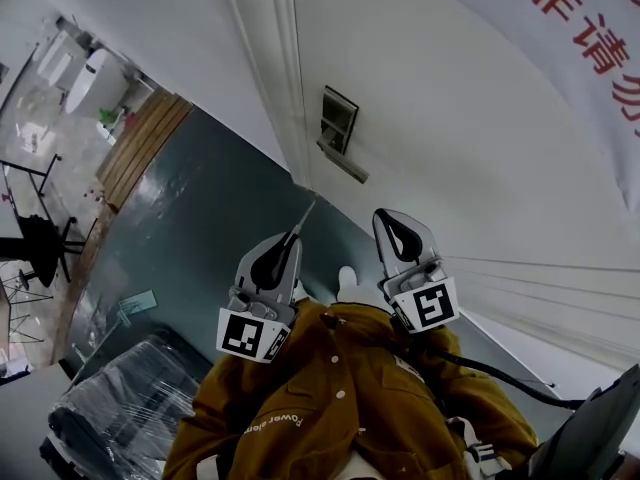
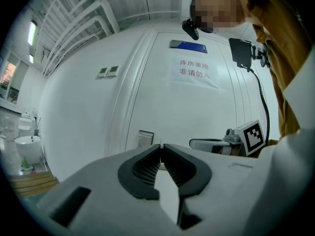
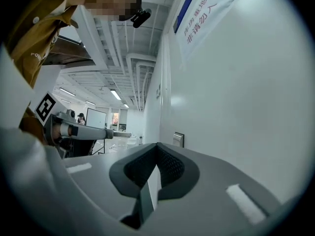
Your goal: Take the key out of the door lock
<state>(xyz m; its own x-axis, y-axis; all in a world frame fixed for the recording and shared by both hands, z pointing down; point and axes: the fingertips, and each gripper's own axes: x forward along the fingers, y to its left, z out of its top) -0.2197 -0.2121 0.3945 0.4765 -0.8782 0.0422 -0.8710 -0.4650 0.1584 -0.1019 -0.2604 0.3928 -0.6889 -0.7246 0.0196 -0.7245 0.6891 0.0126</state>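
Observation:
A small grey lock plate [image 1: 339, 120] sits on the white door [image 1: 450, 148]; it also shows as the plate [image 2: 145, 138] and the plate [image 3: 178, 139]. My left gripper [image 1: 296, 234] hovers below it, apart from the door. Its jaws are closed on a thin pale sliver [image 1: 306, 214] that sticks out past the tips and looks like the key [image 2: 161, 142]. My right gripper [image 1: 381, 214] is beside the left one, shut, with nothing between its pads [image 3: 157, 145]. Both point toward the plate without touching it.
A white sign [image 2: 194, 71] with red characters hangs on the door. Wall switches [image 2: 108, 72] lie to its left. A dark floor [image 1: 200, 218], a wooden platform [image 1: 145, 143], a black chair [image 1: 40, 243] and a plastic-wrapped bundle [image 1: 120, 408] lie to the left.

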